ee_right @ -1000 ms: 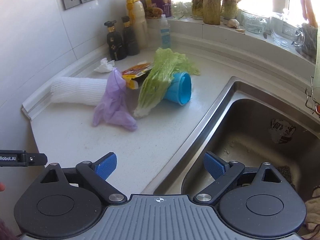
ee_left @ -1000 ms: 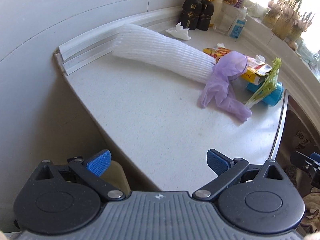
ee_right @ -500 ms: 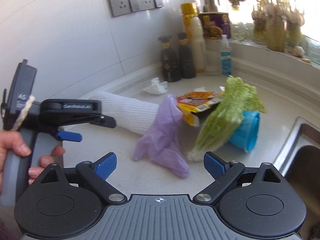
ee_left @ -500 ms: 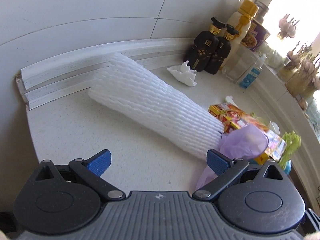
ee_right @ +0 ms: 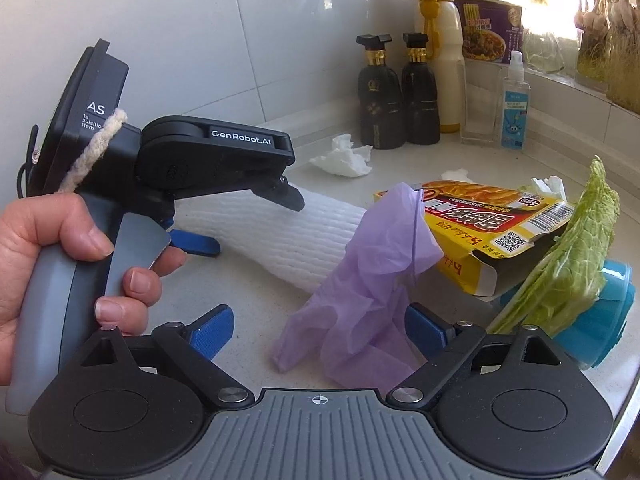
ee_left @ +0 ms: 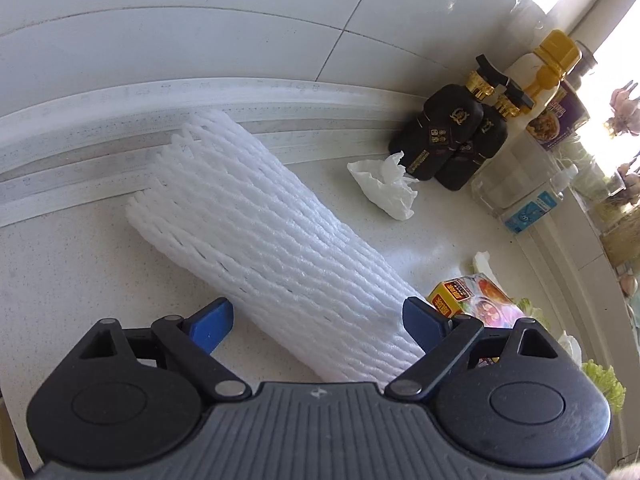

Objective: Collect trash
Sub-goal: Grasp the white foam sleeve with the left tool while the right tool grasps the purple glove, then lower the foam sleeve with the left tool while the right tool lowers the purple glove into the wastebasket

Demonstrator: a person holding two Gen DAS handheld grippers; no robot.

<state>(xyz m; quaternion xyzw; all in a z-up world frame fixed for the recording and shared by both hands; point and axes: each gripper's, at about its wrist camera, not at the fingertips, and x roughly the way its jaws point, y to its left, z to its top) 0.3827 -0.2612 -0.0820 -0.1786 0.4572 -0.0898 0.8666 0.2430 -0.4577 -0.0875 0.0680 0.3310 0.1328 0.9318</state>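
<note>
A long white foam net sleeve [ee_left: 264,240] lies on the white counter; it also shows in the right wrist view [ee_right: 296,236]. My left gripper [ee_left: 316,320] is open with its jaws on either side of the sleeve's near end. My right gripper [ee_right: 320,328] is open, its jaws on either side of a crumpled purple glove [ee_right: 368,292]. A yellow food box [ee_right: 488,224], a cabbage leaf [ee_right: 568,256], a blue cup [ee_right: 608,320] and a crumpled white tissue [ee_left: 384,188] lie nearby.
Two black bottles [ee_left: 452,132], a yellow-capped bottle [ee_right: 440,40], a noodle cup [ee_right: 492,28] and a small spray bottle [ee_right: 514,108] stand against the tiled wall. A white backsplash strip [ee_left: 120,120] runs behind the sleeve.
My left gripper has moved forward until its jaws straddle the foam sleeve. My right gripper has moved forward and down to the purple glove. Both stayed open.
</note>
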